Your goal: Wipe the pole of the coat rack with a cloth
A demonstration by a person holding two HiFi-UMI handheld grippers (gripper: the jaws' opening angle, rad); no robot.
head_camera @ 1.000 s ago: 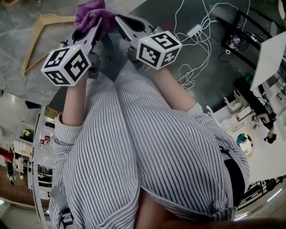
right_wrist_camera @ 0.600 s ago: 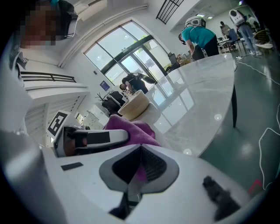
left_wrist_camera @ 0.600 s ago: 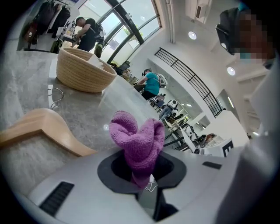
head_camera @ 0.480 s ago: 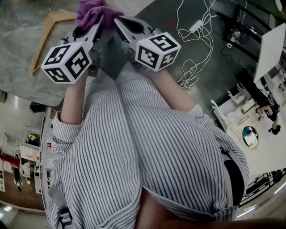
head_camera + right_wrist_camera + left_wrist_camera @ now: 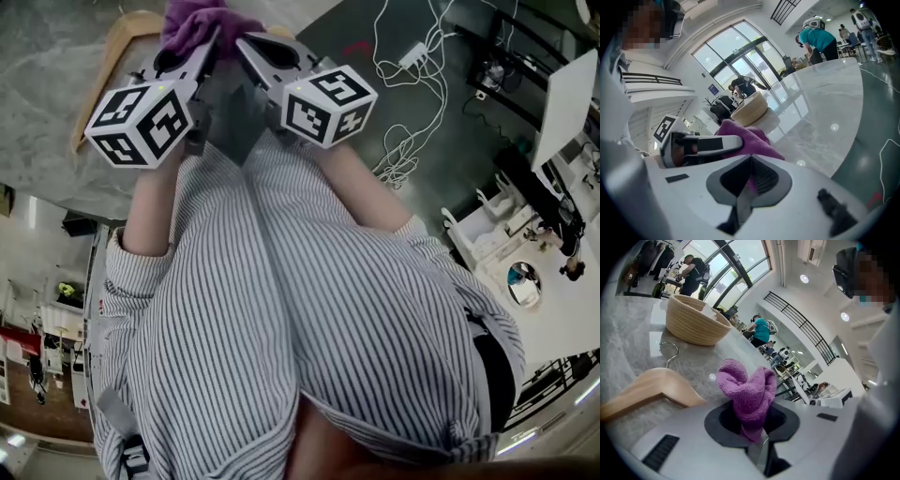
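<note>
Grey-veined marble tabletop [image 5: 42, 103] below, bright open hall behind. Purple cloth [image 5: 746, 390] bunched into a knot and pinched by the left gripper [image 5: 751, 432], jaws clamped on its lower fold, tuft standing out past the tips. Right gripper [image 5: 749, 180] nosed in against the same cloth, jaws pressed together with a sliver of purple in the seam, seemingly nipping an edge. No coat rack pole in any view; wiping judged not yet begun. Just beside the cloth on the marble, a wooden hanger [image 5: 651, 385]; farther along, a woven basket [image 5: 696, 322]. Off the table edge, white cables [image 5: 403, 94] on dark floor.

For the step in hand, settle the grip first. Hold one firm pinch low on the cloth and leave a generous pad free beyond the tips, so that fabric rather than plastic meets the pole. Release the second pinch only once the first is sure, or else spread the cloth between both grippers to wrap the pole. Turn toward the rack before reaching, and mind the hanger when lifting away.
</note>
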